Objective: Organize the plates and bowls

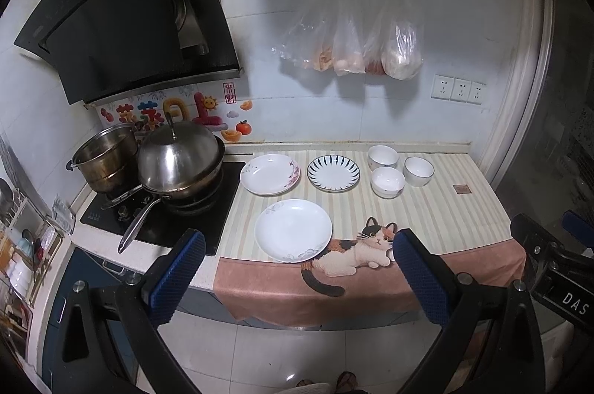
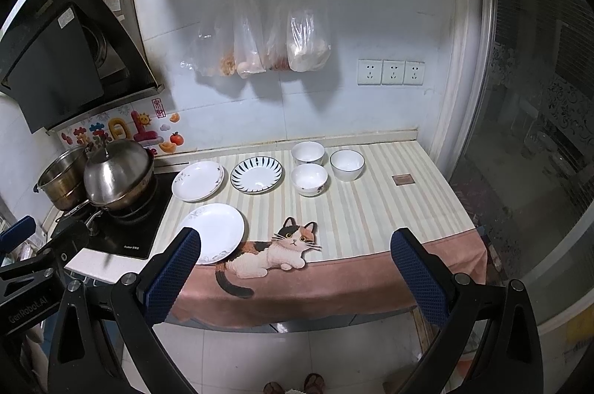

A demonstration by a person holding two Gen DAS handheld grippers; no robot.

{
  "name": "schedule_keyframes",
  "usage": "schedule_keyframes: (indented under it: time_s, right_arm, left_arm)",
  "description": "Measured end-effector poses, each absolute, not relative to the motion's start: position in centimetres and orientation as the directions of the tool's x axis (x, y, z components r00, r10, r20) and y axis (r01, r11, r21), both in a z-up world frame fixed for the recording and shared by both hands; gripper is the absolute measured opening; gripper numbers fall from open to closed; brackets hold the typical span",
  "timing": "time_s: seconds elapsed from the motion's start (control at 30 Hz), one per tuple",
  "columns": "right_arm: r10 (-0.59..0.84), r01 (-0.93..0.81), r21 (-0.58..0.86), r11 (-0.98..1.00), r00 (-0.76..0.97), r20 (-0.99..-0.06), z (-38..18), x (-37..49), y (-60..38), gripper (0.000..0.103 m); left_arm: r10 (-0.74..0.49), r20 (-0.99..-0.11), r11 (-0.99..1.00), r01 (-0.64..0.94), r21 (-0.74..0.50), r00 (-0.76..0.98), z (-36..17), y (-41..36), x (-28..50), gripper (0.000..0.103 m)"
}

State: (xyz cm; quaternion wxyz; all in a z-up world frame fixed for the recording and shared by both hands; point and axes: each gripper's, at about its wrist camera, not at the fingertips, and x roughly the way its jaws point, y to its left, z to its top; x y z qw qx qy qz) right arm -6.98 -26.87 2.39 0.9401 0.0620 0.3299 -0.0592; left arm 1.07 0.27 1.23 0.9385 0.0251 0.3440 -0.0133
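Sitting upright on the striped mat [image 1: 427,208], three plates [image 1: 293,230], three bowls [image 1: 388,181], mouths up

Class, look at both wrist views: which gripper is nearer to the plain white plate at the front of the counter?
Left. The white plate lies straight ahead of the left gripper; the right gripper stands further right, with the plate off by its left finger. Both jaws are open.
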Motion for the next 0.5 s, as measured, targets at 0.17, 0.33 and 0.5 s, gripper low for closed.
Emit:
schedule_keyframes:
  time_s: [0.17, 0.33, 0.5]
  right_arm:
    - [-0.073, 0.154, 0.077, 0.985, 0.78, -0.622, 2.77, -7.16, -26.98, 0.103]
    - [-0.074, 0.158, 0.081, 0.984, 0.782, -0.619, 2.97, -7.03, -27.13, 0.103]
    - [-0.073, 0.158, 0.083, 0.984, 0.781, -0.62, 3.03, -7.02, -27.18, 0.103]
  left_arm:
    - [-0.01, -0.64, 0.998, 0.046, 0.04, 0.768, 1.93, 0.0, 1.07, 0.103]
    - [-0.011, -0.639, 0.998, 0.047, 0.04, 0.769, 1.94, 0.07, 1.0, 0.103]
    - [-0.012, -0.638, 0.998, 0.047, 0.039, 0.77, 1.87, 0.07, 0.92, 0.103]
